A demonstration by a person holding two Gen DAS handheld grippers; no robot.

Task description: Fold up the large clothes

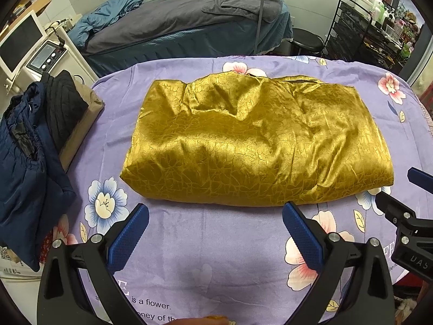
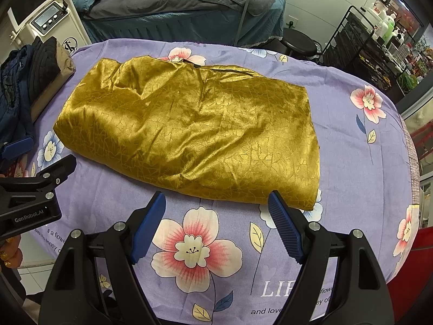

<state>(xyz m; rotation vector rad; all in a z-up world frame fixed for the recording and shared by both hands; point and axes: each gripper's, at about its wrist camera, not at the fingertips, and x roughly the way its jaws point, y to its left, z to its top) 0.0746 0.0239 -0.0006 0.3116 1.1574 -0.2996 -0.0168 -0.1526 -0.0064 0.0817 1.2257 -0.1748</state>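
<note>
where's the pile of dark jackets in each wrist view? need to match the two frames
Left wrist: pile of dark jackets at the left edge, mid-height, left of the gold folded garment.
Right wrist: same pile at the upper left edge, smaller, beyond the garment's far left corner.
Shared landmark: black round stool behind the table, upper right of centre in both.

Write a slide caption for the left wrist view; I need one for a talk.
Open left gripper hovers before a folded gold garment on a floral purple sheet.
</note>
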